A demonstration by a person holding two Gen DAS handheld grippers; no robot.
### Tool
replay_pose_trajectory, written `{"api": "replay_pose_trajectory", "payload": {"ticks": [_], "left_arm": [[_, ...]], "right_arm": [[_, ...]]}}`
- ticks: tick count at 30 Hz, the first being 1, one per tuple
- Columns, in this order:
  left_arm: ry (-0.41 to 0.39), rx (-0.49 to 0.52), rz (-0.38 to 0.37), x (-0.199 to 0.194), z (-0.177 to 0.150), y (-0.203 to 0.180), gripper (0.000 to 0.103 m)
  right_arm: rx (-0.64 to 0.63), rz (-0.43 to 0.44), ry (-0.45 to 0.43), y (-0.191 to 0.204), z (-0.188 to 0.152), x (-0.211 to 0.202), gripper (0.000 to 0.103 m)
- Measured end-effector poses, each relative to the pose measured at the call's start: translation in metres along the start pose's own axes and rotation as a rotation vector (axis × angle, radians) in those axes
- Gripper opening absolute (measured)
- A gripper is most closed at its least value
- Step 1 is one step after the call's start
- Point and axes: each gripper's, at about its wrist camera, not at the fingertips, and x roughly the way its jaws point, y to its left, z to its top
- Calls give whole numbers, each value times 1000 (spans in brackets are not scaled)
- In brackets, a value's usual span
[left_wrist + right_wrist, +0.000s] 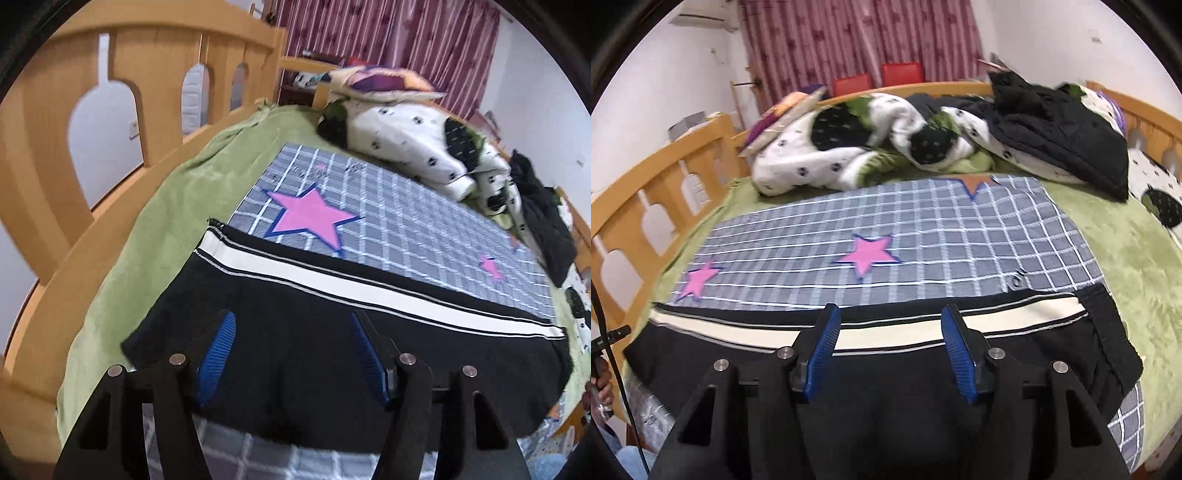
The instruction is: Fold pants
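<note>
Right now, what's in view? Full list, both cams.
pants: 1, black with a white stripe, flat on the checked cloth, near edge
checked cloth: 1, grey with pink stars, spread on the green blanket
green blanket: 1, covers the bed
quilt: 1, white and black, bunched at the far side
black jacket: 1, on the quilt
bed rail: wooden, around the bed
curtain: pink, behind
left gripper: open, empty, above the pants
right gripper: open, empty, above the pants

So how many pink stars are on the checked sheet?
2 pink stars show in both views. In the right wrist view, one sits mid-sheet and one near the left edge. An orange star peeks out at the far end; more may be hidden.
</note>
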Motion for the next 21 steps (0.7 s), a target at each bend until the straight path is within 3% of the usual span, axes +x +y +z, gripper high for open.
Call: {"api": "replay_pose_trajectory", "payload": {"ticks": [3, 7, 12, 16, 21], "left_arm": [[-33, 0, -4, -31, -3, -12, 62], [-42, 82, -4, -66, 0, -38, 62], [-78, 177, 17, -98, -8, -60, 62], [-62, 97, -10, -84, -27, -42, 62], [25, -127, -121, -29, -74, 13, 62]], "right_arm": [[-46, 10, -46, 36, 0, -28, 56], [-38, -41, -78, 70, 3, -58, 56], [-19, 42, -48, 97, 3, -82, 56], [-65, 128, -46, 112, -17, -79, 57], [-119, 161, -69, 116, -59, -41, 59]]}}
